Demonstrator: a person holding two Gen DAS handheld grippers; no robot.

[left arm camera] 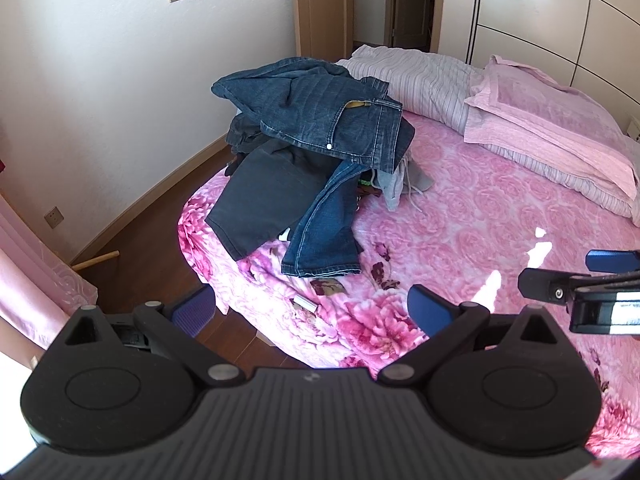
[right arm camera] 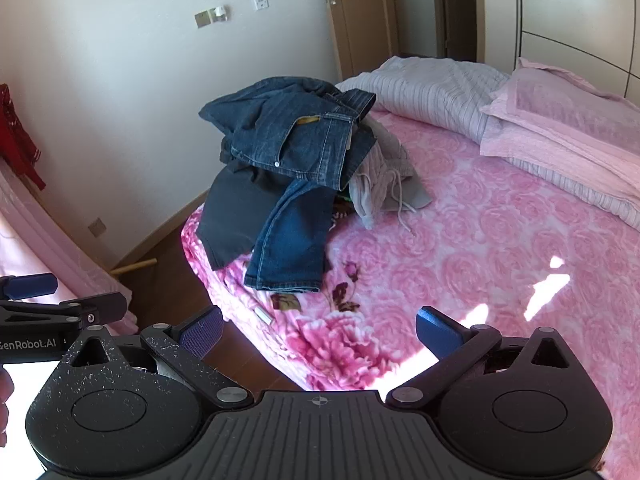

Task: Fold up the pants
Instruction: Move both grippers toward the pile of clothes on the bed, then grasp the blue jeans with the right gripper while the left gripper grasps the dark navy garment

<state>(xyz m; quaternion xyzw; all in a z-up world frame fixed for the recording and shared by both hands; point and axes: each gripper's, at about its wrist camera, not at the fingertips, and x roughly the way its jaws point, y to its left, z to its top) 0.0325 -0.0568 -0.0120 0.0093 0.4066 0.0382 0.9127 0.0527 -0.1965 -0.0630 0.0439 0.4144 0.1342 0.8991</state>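
A heap of pants lies at the far left corner of the bed. On top are blue jeans (left arm camera: 320, 120) (right arm camera: 296, 140), one leg (left arm camera: 324, 232) (right arm camera: 292, 240) trailing toward me. Dark grey pants (left arm camera: 256, 196) (right arm camera: 236, 212) lie under them, and a light grey drawstring pair (left arm camera: 400, 184) (right arm camera: 384, 184) sits at the right of the heap. My left gripper (left arm camera: 312, 312) hovers open over the bed's near corner, well short of the heap. My right gripper (right arm camera: 320, 332) is open too, empty, beside the left one.
The bed carries a pink floral blanket (left arm camera: 460, 216) (right arm camera: 480, 240). A folded striped quilt (left arm camera: 424, 80) and pink pillows (left arm camera: 552, 132) lie at the head. Wooden floor (left arm camera: 152, 240) and a white wall run left of the bed; a door (left arm camera: 320, 4) stands behind.
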